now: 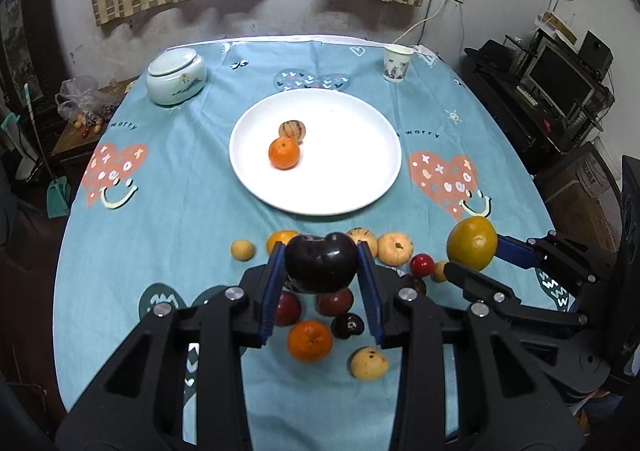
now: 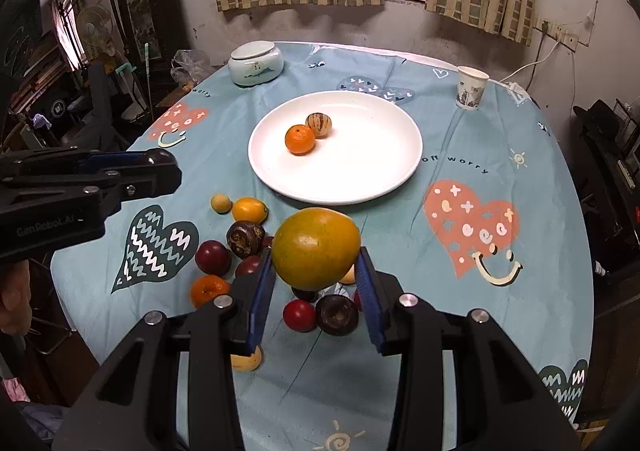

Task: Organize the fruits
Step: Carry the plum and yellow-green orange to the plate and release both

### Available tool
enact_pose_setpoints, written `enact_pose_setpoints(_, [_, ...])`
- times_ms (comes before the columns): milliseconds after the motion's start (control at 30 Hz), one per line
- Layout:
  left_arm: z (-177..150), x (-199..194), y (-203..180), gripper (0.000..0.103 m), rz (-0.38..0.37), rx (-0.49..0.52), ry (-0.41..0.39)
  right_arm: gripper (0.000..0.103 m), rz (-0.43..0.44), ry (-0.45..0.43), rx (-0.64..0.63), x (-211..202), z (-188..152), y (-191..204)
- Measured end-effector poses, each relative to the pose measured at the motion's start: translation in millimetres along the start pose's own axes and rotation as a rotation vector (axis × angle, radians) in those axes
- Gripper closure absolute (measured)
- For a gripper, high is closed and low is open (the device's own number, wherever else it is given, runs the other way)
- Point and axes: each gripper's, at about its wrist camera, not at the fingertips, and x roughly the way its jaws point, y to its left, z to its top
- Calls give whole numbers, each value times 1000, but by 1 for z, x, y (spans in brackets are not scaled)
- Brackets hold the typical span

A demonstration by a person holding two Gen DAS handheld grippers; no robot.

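My left gripper (image 1: 321, 271) is shut on a dark purple plum (image 1: 321, 263), held above the loose fruit. My right gripper (image 2: 316, 271) is shut on a large yellow-green orange (image 2: 316, 248); it also shows in the left wrist view (image 1: 472, 243). The white plate (image 1: 352, 187) lies ahead at the table's middle with a small orange (image 1: 284, 153) and a striped tan fruit (image 1: 293, 129) on it. Several loose fruits, among them an orange (image 1: 310, 341), a red one (image 1: 422, 265) and dark plums (image 2: 213, 257), lie on the cloth below both grippers.
A white lidded ceramic jar (image 1: 176, 78) stands at the far left of the table and a paper cup (image 1: 397, 62) at the far right. The table has a blue patterned cloth (image 1: 160, 179). Furniture stands close on both sides.
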Motion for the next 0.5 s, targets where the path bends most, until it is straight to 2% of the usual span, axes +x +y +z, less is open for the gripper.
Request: enact_pose_setpoints(500, [23,28,1,67,-33,24,27,62,-29,28,26,17,15,-7])
